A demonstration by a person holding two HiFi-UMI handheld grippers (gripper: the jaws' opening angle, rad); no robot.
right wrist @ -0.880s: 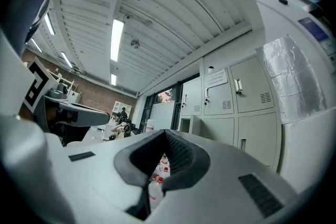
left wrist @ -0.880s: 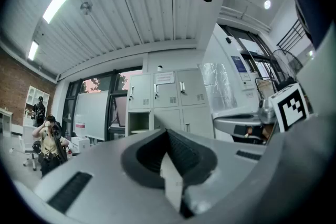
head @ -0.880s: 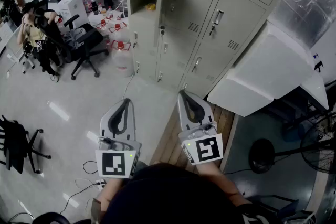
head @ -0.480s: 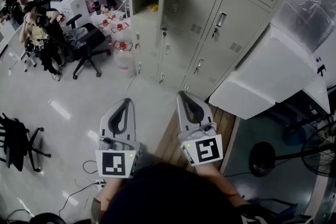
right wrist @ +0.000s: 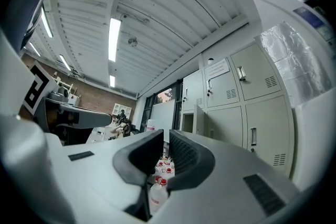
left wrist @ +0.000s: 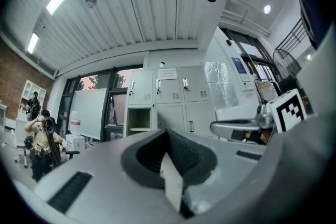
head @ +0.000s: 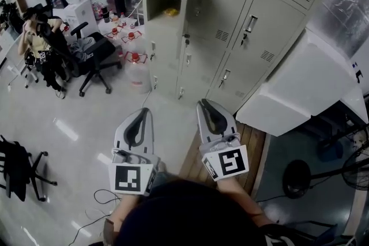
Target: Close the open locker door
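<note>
The open locker door (head: 186, 6) stands out edge-on beside the leftmost compartment of the grey locker bank (head: 253, 14), well ahead of both grippers. I judge it a thin sheet-metal panel, light and stiff, swinging easily and likely to clang if shoved. I wouldn't grasp it. I'd press flat on its outer face near the latch edge. My left gripper (head: 144, 112) and right gripper (head: 203, 103) each have their jaws drawn together on nothing.

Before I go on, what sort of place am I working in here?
Likely a lab or workshop room, not a home: a bank of grey metal lockers with one door open, a wheeled office chair on hard flooring, and large water jugs beside the lockers.
</note>
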